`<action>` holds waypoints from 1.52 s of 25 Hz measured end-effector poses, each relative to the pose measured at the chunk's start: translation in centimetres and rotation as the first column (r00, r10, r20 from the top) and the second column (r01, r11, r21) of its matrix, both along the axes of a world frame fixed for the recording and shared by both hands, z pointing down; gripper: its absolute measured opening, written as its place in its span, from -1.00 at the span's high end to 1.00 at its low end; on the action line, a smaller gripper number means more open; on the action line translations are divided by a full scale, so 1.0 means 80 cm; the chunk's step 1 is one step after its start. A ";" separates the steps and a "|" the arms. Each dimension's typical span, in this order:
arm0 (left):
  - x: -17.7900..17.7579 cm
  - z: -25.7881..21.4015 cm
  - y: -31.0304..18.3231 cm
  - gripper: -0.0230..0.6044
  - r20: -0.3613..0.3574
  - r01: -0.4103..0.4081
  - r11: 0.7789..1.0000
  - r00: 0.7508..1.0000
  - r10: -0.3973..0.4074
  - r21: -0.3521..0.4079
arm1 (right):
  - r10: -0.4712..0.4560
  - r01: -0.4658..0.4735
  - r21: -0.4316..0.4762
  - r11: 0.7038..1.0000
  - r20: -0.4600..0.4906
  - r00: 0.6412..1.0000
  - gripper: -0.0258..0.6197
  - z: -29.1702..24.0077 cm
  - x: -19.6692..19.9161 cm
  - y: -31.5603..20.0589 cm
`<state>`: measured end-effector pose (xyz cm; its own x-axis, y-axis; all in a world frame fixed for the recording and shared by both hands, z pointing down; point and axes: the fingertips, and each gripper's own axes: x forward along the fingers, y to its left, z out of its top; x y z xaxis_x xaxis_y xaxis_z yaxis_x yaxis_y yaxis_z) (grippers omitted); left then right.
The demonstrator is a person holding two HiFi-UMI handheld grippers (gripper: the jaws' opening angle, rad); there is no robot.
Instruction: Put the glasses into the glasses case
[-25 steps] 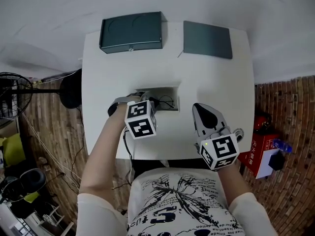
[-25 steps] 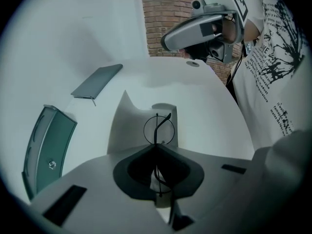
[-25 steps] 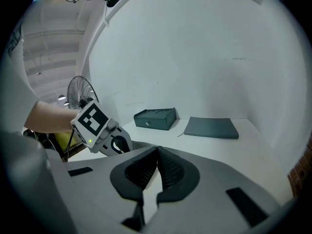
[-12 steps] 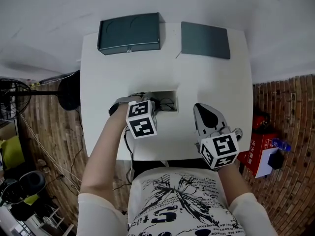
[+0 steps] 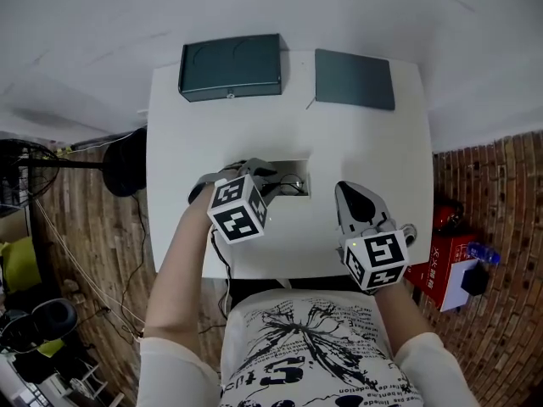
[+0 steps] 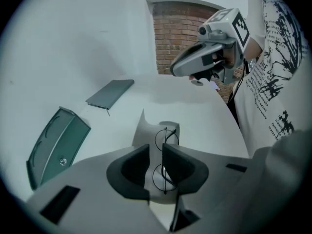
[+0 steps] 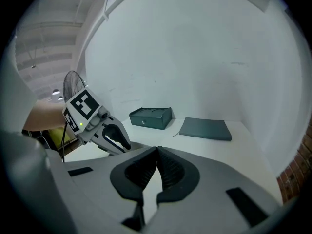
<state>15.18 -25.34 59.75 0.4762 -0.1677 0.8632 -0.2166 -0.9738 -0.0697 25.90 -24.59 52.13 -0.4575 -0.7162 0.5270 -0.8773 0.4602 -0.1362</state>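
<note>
Thin round wire glasses lie in a grey recess in the middle of the white table. My left gripper has its jaws drawn close together with the glasses' frame between them; in the head view this left gripper sits at the recess, the glasses just past its tips. The dark green glasses case stands with its lid down at the table's far left, also seen as the case and the case. My right gripper hovers over the table's near right, shut and empty.
A flat dark grey pad lies at the table's far right. Off the table are a black stool and a fan to the left, and a red box on the brick floor to the right.
My left gripper has turned and shifted a little to the right over the recess. The right gripper has hardly moved. The head camera has shifted slightly.
</note>
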 end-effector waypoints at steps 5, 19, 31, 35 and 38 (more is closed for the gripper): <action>-0.013 -0.043 -0.007 0.81 -0.124 0.137 0.990 0.983 -0.132 0.031 | -0.018 0.017 0.037 0.999 0.012 1.000 0.87 -0.024 -0.015 0.000; -0.074 -0.192 -0.006 0.88 -0.482 0.432 0.885 0.821 -0.306 0.173 | -0.048 0.045 0.197 0.979 0.007 0.999 0.87 -0.110 -0.058 0.001; -0.167 -0.316 0.028 0.88 -0.724 0.678 0.697 0.600 -0.340 0.234 | -0.069 0.047 0.377 0.925 0.045 0.997 0.87 -0.197 -0.086 0.017; -0.200 -0.331 0.038 0.88 -0.765 0.734 0.645 0.536 -0.357 0.213 | -0.076 0.047 0.401 0.915 0.058 0.995 0.87 -0.212 -0.095 0.022; -0.212 -0.341 0.038 0.88 -0.789 0.762 0.619 0.494 -0.366 0.190 | -0.072 0.038 0.415 0.909 0.065 0.995 0.87 -0.219 -0.096 0.027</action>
